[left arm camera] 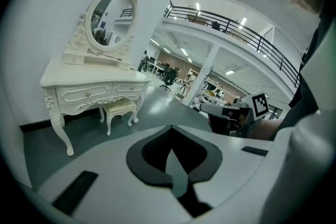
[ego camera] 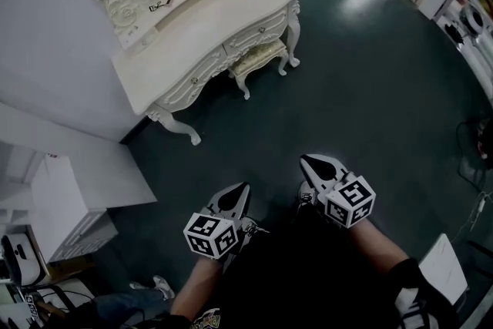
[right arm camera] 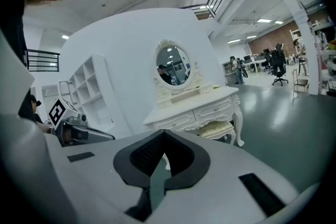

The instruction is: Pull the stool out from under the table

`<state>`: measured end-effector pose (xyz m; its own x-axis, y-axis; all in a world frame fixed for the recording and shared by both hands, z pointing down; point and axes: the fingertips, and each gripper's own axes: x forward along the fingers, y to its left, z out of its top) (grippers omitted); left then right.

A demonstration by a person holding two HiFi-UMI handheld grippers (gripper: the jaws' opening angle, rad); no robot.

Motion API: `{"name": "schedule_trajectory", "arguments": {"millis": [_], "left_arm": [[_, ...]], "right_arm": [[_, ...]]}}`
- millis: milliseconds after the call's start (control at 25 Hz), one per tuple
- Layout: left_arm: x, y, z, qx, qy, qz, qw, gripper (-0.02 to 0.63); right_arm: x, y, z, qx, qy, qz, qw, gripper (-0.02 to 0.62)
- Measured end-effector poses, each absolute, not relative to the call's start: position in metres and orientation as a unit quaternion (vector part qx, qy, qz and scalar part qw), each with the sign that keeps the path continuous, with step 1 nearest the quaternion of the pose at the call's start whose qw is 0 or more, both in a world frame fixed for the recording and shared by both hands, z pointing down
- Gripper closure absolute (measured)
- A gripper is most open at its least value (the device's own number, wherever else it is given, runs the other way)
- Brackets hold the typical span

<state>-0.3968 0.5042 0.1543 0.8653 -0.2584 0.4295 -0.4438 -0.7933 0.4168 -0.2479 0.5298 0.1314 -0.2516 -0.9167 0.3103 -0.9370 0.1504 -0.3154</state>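
We held the left gripper (ego camera: 239, 193) and the right gripper (ego camera: 314, 163) side by side above the dark floor (ego camera: 370, 88), each with its jaws pressed together on nothing. The stool (ego camera: 259, 55) stood tucked under the white dressing table (ego camera: 202, 33), well apart from both grippers.

Glossy floor (ego camera: 370, 88), table (ego camera: 208, 27) probably painted wood, stool (ego camera: 259, 55) seat cloth

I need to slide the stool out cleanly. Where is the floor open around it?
The floor is bare in front of the stool and right of the table. Crowded: white shelving at left, cluttered shelves at the right edge.
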Motion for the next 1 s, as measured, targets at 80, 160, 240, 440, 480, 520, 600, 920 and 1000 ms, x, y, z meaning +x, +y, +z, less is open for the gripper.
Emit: {"name": "schedule_trajectory", "arguments": {"millis": [80,160,240,440,480,520,600,920,1000], "left_arm": [[-0.378,0.505,0.157,0.930,-0.184,0.185,0.258,0.598],[-0.359,0.505,0.158,0.930,-0.181,0.190,0.256,0.598],[-0.338,0.504,0.158,0.931,-0.179,0.190,0.256,0.598],[-0.284,0.507,0.152,0.934,-0.177,0.183,0.251,0.598],[-0.274,0.507,0.151,0.934,-0.177,0.182,0.249,0.598],[-0.264,0.508,0.150,0.935,-0.177,0.183,0.248,0.598],[-0.247,0.507,0.148,0.935,-0.179,0.184,0.244,0.598],[-0.217,0.497,0.147,0.931,-0.199,0.191,0.239,0.598],[-0.217,0.492,0.148,0.929,-0.202,0.194,0.242,0.598]], "right_arm": [[-0.228,0.531,0.133,0.616,-0.755,0.224,0.019,0.568],[-0.207,0.532,0.132,0.620,-0.752,0.223,0.015,0.568],[-0.187,0.534,0.131,0.625,-0.749,0.222,0.011,0.568],[-0.138,0.543,0.125,0.629,-0.746,0.217,0.005,0.568],[-0.129,0.544,0.124,0.629,-0.747,0.216,0.006,0.568],[-0.120,0.545,0.123,0.629,-0.747,0.215,0.006,0.569],[-0.102,0.547,0.121,0.628,-0.748,0.216,0.007,0.568],[-0.063,0.536,0.128,0.620,-0.750,0.229,0.012,0.568],[-0.060,0.528,0.127,0.618,-0.751,0.232,0.010,0.569]]}}
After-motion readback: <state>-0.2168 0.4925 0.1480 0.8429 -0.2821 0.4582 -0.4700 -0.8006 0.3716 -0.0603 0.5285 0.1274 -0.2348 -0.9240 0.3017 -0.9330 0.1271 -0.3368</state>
